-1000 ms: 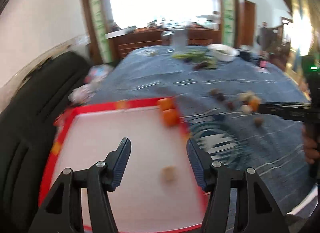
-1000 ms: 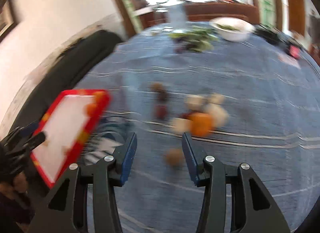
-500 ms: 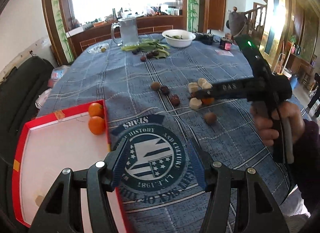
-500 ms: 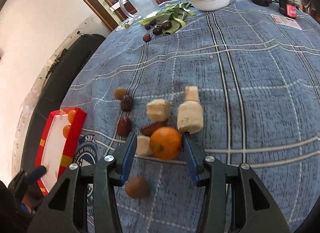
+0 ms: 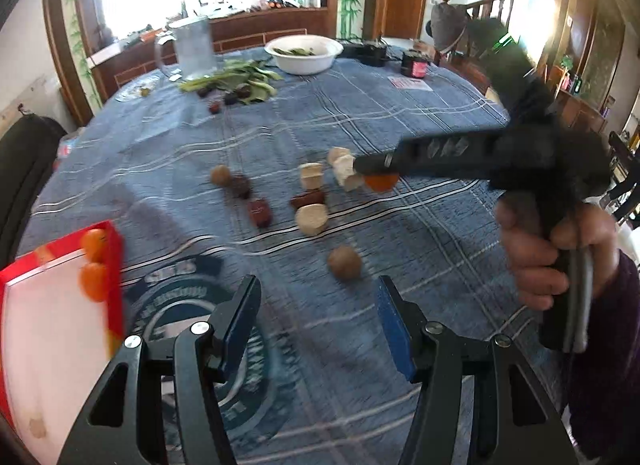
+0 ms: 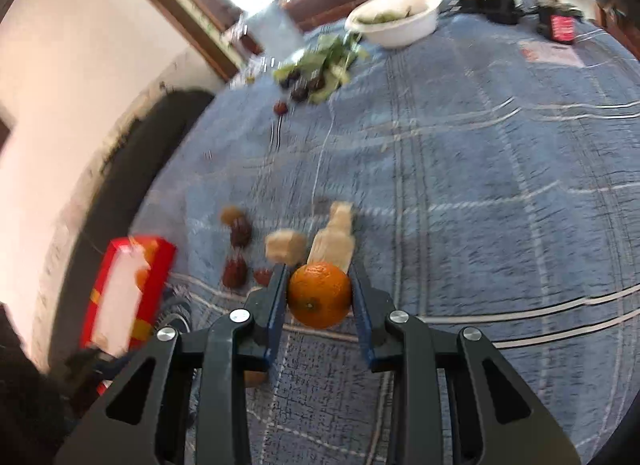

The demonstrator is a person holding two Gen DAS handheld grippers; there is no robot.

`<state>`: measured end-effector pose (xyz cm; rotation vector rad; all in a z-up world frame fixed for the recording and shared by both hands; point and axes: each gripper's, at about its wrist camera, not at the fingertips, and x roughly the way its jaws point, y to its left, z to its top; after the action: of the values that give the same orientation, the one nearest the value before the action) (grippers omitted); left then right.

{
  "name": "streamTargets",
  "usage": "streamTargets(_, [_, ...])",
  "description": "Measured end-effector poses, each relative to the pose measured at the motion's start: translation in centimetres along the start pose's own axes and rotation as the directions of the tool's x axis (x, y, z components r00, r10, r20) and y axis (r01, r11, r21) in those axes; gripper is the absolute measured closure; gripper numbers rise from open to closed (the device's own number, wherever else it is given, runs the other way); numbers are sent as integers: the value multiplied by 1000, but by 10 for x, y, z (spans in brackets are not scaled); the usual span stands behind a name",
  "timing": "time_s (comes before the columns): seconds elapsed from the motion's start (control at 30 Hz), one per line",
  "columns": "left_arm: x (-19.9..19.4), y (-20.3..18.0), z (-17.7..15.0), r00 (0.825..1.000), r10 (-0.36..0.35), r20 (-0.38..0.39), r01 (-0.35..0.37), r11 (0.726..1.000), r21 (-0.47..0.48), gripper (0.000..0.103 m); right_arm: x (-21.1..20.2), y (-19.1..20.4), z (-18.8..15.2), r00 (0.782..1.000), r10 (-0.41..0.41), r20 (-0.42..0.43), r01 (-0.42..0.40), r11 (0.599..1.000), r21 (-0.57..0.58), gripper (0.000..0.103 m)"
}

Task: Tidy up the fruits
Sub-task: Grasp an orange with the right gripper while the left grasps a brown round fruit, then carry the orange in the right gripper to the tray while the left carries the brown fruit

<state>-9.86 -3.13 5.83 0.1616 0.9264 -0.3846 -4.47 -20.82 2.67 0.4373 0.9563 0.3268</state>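
Left wrist view: the left gripper gapes wide over the blue tablecloth, a brown fruit at 12 o'clock; the red tray sits at 9 o'clock. Right wrist view: the right gripper clamps an orange, banana pieces just beyond at 12 o'clock.

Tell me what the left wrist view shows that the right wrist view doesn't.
Only the left wrist view shows the open left gripper, the hand squeezing the other tool, and the brown fruit ahead of its fingers. Only the right wrist view shows the right gripper clamping the orange on both sides. Both show the red tray holding two oranges, and the white bowl.
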Motion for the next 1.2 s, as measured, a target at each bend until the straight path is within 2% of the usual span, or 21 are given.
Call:
streamTargets(0.2, [28, -11, 9, 999, -7, -47, 7, 1000, 3, 45, -19, -15, 10, 998, 7, 67, -13, 996, 88, 70])
streamTargets(0.3, [39, -14, 10, 998, -18, -63, 18, 1000, 2, 61, -18, -14, 10, 998, 13, 65, -19, 996, 93, 70])
streamTargets(0.37, [44, -14, 10, 997, -35, -73, 35, 999, 2, 65, -18, -13, 10, 998, 22, 61, -28, 996, 88, 70])
streamTargets(0.43, [48, -16, 9, 996, -41, -80, 41, 999, 9, 78, -16, -12, 9, 998, 19, 59, -24, 996, 83, 70])
streamTargets(0.47, [50, -16, 8, 995, -45, -83, 46, 999, 11, 80, -16, -11, 9, 998, 18, 57, -22, 996, 82, 70])
streamTargets(0.7, [50, -15, 7, 997, -53, -56, 53, 999, 8, 81, -10, -9, 8, 999, 7, 48, -10, 998, 60, 70])
streamTargets(0.8, [35, -9, 7, 999, -33, -14, 32, 999, -12, 81, -9, -8, 7, 999, 11, 49, -13, 999, 50, 70])
streamTargets(0.97, [-14, 19, -3, 996, 35, 88, -28, 997, -79, 81, -8, -10, 7, 998, 6, 60, -9, 998, 56, 70])
streamTargets(1.2, [-67, 76, -27, 970, 177, 166, -140, 967, -214, 82, -10, -5, 4, 992, -10, 123, 8, 1000, 17, 70])
